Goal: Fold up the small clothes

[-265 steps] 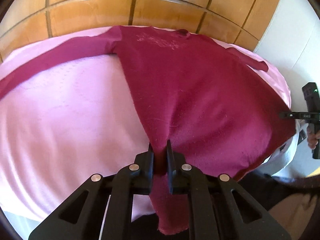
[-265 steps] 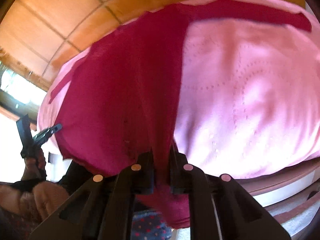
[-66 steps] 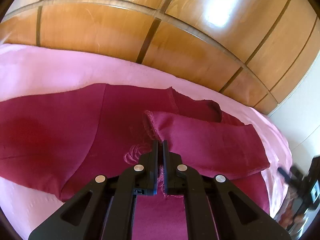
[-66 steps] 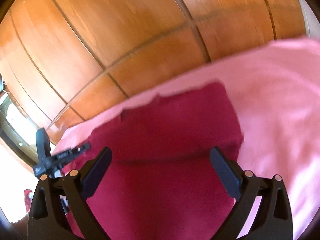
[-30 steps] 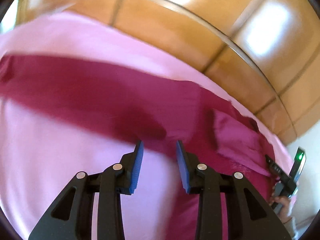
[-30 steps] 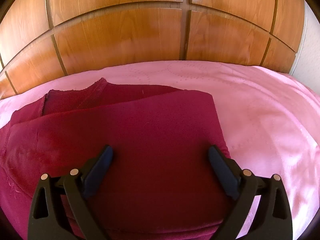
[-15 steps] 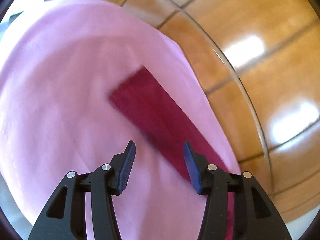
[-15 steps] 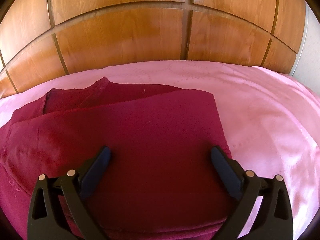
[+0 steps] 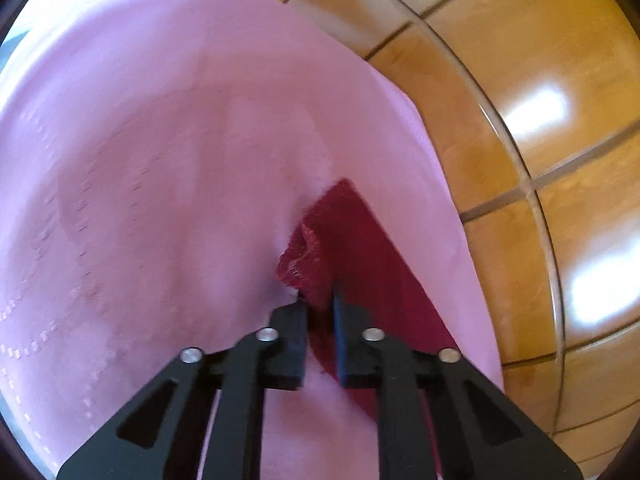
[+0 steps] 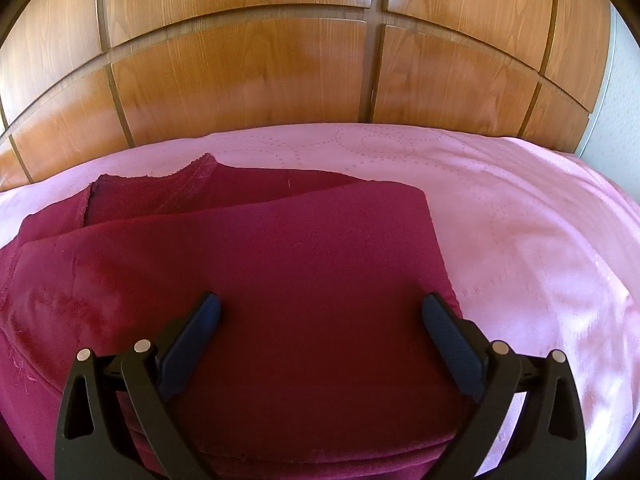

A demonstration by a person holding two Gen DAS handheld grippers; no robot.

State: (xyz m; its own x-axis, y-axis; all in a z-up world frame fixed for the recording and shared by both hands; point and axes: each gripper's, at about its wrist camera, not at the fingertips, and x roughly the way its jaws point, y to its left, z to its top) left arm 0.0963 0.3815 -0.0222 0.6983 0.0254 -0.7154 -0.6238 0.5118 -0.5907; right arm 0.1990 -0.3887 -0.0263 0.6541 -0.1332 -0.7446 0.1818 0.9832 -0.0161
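Sweater (image 10: 280, 280): partly folded on the bed (image 10: 520, 208).
Left gripper (image 9: 318, 300): fingers just pinched onto the sleeve (image 9: 360, 256) cuff.
Right gripper (image 10: 320, 320): fingers wide, empty, above the sweater.
Technique: carry the cuff across the sweater, keeping the sleeve flat.

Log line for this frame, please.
left hand-held gripper: just closed on sleeve cuff | right hand-held gripper: open over folded sweater

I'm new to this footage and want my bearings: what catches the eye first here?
The dark red top lies partly folded on the pink bedspread below the wooden headboard. The right gripper hovers open over it. At the far side, the left gripper has just closed on the sleeve cuff.
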